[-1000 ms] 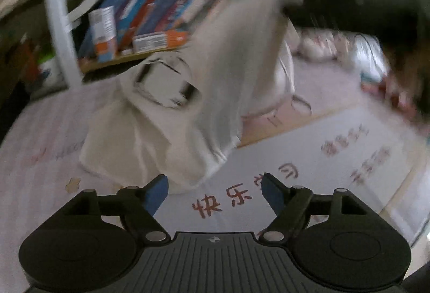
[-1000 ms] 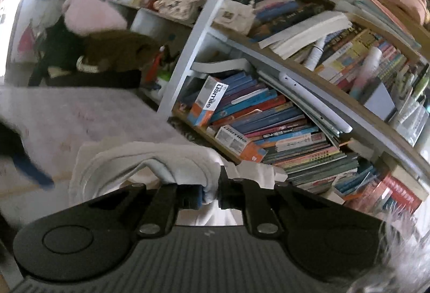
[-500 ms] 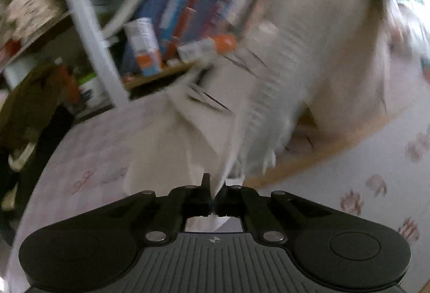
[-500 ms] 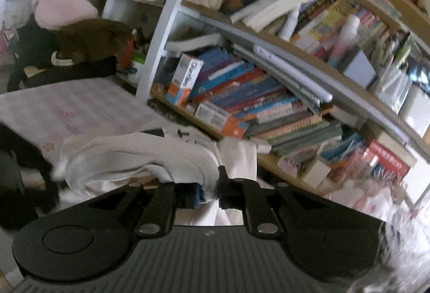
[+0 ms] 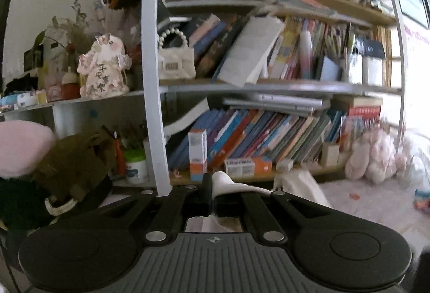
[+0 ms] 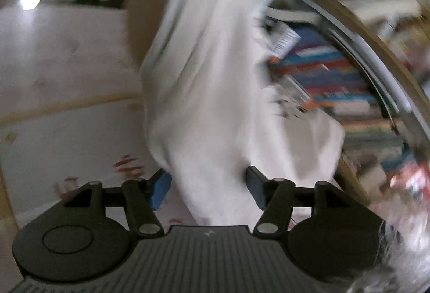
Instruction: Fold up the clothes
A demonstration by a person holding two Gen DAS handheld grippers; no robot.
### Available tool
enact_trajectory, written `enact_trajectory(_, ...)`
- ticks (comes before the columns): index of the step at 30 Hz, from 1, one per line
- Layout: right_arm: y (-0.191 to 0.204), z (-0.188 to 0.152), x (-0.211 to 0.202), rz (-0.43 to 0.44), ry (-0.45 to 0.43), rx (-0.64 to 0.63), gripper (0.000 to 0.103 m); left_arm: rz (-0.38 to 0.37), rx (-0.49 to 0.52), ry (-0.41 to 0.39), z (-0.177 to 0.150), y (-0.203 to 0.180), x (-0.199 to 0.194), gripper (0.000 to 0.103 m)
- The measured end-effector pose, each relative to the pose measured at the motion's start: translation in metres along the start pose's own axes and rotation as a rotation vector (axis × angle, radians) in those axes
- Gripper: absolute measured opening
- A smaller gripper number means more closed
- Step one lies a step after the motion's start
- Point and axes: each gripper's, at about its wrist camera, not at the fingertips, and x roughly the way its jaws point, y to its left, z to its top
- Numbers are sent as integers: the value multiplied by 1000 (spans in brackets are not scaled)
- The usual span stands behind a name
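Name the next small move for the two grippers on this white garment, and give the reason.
Probably bring the right gripper down along the hanging white garment and close on a lower edge. Its jaws have just been opening and the cloth passes loosely between them, unpressed, while the left gripper is shut on a fold of the same garment held up before the bookshelf. One pinch alone cannot spread it flat.

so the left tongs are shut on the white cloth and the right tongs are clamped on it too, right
Not quite. The left tongs are shut on the white cloth, as the left wrist view shows. But the right tongs are not clamped: the right wrist view shows their jaws have just been opening, standing apart, with the cloth hanging loose between them.
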Motion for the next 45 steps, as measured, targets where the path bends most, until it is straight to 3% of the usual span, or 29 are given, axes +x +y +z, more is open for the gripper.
enact_trajectory(5, 27, -7, 8, -44, -3, -82, 54, 13, 16, -7, 5, 4, -9, 1)
enact_trajectory(6, 25, -8, 8, -63, -4, -66, 35, 16, 20, -3, 5, 5, -10, 1)
enact_trajectory(8, 16, -8, 5, -97, -17, -17, 9, 30, 27, 13, 2, 9, -9, 1)
enact_trajectory(13, -37, -2, -27, -224, -88, 133, 3, 64, -48, 53, -5, 31, -11, 1)
enact_trajectory(16, -86, 9, -62, -331, -181, 230, 3, 64, -50, 11, 0, 36, -22, 1)
enact_trajectory(21, -144, 49, -153, -516, -456, 304, 3, 53, 57, -218, 33, 12, -69, 1)
enact_trajectory(28, -159, 98, -298, -756, -976, 236, 3, 41, 52, -759, 119, 4, -172, 1)
enact_trajectory(30, -161, 106, -328, -796, -1115, 223, 3, -5, 28, -858, 138, 7, -193, 1)
enact_trajectory(32, -162, 111, -349, -813, -1209, 212, 3, -64, -24, -895, 149, 14, -201, 1)
enact_trajectory(35, -176, 115, -348, -752, -1194, 247, 3, -135, -94, -819, 153, 22, -187, 1)
enact_trajectory(37, -187, 114, -329, -698, -1103, 288, 3, -135, -109, -681, 144, 20, -160, 1)
enact_trajectory(39, -205, 108, -292, -602, -929, 340, 3, -125, -106, -482, 121, 22, -116, 1)
enact_trajectory(42, -236, 88, -209, -399, -589, 448, 3, -130, -82, -127, 70, 24, -27, 1)
enact_trajectory(45, -244, 56, -99, -259, -264, 498, 3, -132, -43, 198, -12, 23, 65, 2)
